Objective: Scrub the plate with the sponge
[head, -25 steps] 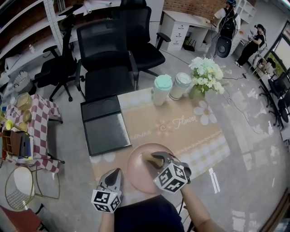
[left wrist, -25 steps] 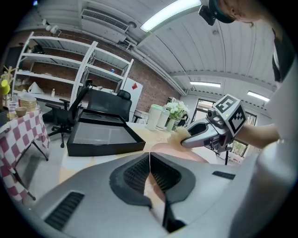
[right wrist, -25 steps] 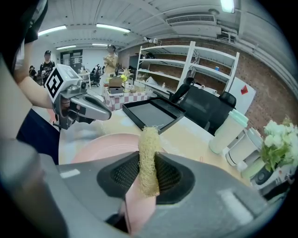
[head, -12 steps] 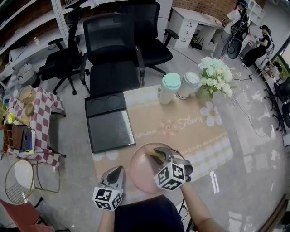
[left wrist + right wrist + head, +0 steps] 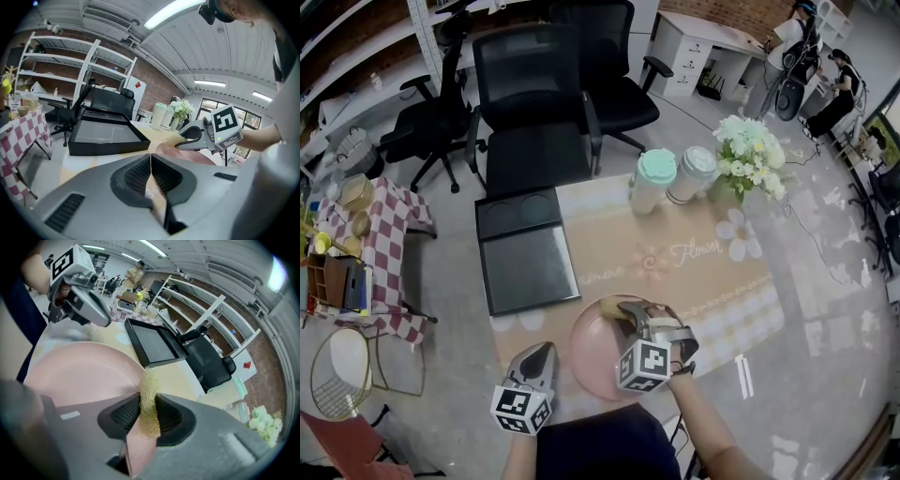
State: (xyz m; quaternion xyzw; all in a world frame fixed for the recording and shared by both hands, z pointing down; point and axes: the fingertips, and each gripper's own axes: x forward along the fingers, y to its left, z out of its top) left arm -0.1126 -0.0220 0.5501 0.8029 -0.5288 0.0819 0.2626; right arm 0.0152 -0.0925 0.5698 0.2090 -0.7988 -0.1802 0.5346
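Observation:
A pink plate [image 5: 592,361] lies on the beige flower mat near the table's front edge. My right gripper [image 5: 627,313] hovers over the plate's far part, shut on a yellow sponge [image 5: 612,307]. In the right gripper view the sponge [image 5: 149,397] is pinched between the jaws above the plate [image 5: 79,373]. My left gripper [image 5: 542,351] rests just left of the plate, shut with nothing in it. Its jaws meet in the left gripper view [image 5: 150,163], where the right gripper [image 5: 183,139] shows over the plate [image 5: 192,155].
A black tray [image 5: 523,258] lies on the table left of the mat. Two lidded cups [image 5: 652,180] and a white flower bunch [image 5: 748,155] stand at the far edge. Black office chairs [image 5: 534,103] are behind the table, and a checkered side table [image 5: 380,244] stands to the left.
My right gripper, with the sponge in it, has shifted slightly left and toward the plate's far rim. The left gripper has barely moved.

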